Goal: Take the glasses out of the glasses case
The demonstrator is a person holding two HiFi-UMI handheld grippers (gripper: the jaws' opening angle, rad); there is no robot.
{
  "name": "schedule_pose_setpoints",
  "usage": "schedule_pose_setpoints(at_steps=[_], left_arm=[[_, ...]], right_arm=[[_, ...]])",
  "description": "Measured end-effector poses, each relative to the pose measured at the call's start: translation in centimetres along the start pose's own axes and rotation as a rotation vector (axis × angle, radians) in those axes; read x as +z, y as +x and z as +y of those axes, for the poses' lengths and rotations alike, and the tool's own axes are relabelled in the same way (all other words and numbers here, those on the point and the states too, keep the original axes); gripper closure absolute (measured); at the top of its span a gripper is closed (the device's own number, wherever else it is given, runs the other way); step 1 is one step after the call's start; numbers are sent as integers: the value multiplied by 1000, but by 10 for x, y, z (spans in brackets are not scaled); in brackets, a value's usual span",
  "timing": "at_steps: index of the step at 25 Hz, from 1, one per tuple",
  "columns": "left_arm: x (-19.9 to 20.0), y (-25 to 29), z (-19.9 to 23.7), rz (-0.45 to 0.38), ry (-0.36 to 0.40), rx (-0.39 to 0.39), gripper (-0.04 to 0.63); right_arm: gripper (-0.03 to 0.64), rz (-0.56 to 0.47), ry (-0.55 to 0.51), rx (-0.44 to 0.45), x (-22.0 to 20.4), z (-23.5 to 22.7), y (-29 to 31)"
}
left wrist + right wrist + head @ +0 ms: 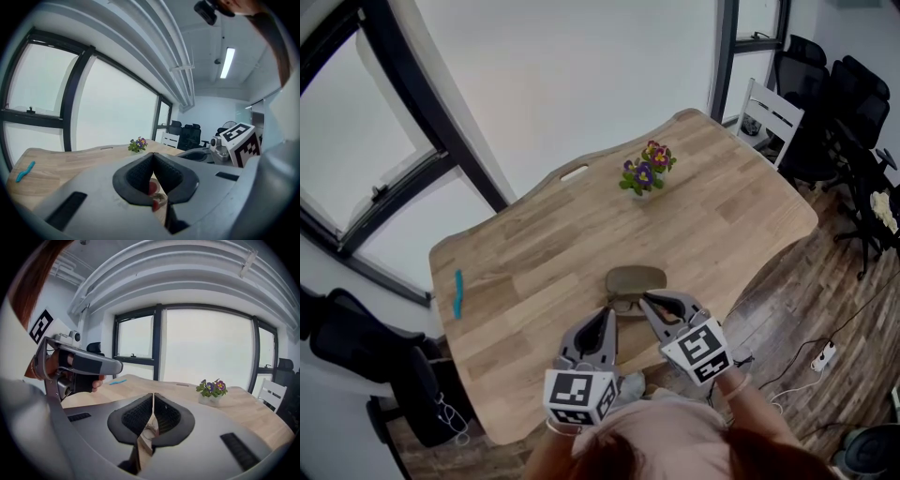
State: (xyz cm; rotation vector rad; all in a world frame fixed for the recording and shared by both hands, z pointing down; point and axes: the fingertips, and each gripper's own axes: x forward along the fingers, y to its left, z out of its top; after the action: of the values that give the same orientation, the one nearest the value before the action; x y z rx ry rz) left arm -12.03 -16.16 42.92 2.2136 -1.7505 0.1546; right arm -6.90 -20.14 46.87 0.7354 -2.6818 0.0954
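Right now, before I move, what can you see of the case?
The case is a rounded, oblong, olive-tan shell with a matte look. It lies flat on the table, close to the near edge. The dark glasses lie along its near side, touching or overlapping it; whether they rest in an open half, I cannot tell. The right gripper reaches to that side, but contact with the case is unclear.

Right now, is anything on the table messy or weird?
Nothing really stands out. The flower pot stands upright, nothing is spilled, and the glasses lie right by the glasses case. Only a small teal thing lies all alone near the left edge of the table.
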Motion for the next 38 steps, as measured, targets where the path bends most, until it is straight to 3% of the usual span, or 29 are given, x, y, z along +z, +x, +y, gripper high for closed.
schedule_pose_setpoints(at_steps=[22, 38], left_arm=[[-27, 26, 33, 66, -34, -56, 594], [-49, 37, 64, 106, -98, -24, 594]], right_arm=[[614, 180, -116, 100, -50, -1, 58], [612, 312, -188, 182, -97, -1, 84]])
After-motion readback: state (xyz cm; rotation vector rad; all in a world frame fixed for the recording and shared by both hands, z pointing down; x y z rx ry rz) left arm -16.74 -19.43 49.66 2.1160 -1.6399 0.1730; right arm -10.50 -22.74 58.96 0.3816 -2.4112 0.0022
